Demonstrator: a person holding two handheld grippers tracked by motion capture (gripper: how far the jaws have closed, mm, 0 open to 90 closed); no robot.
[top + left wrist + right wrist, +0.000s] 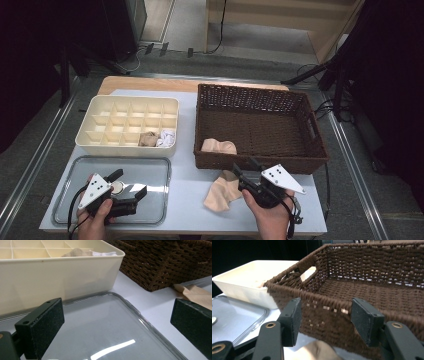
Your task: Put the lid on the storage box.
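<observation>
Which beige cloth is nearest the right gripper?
The beige cloth on the table, just left of the right gripper. The other beige cloth lies inside the wicker basket, farther off.

- The high view shows even overhead light on the table (185,195), while the far corners and both sides sink into darkness.
- A bright streak of glare lies on the clear tray (112,348) in the left gripper view.
- In both gripper views the near jaws are slightly soft.
- The right gripper view is dim, its far left black.
</observation>
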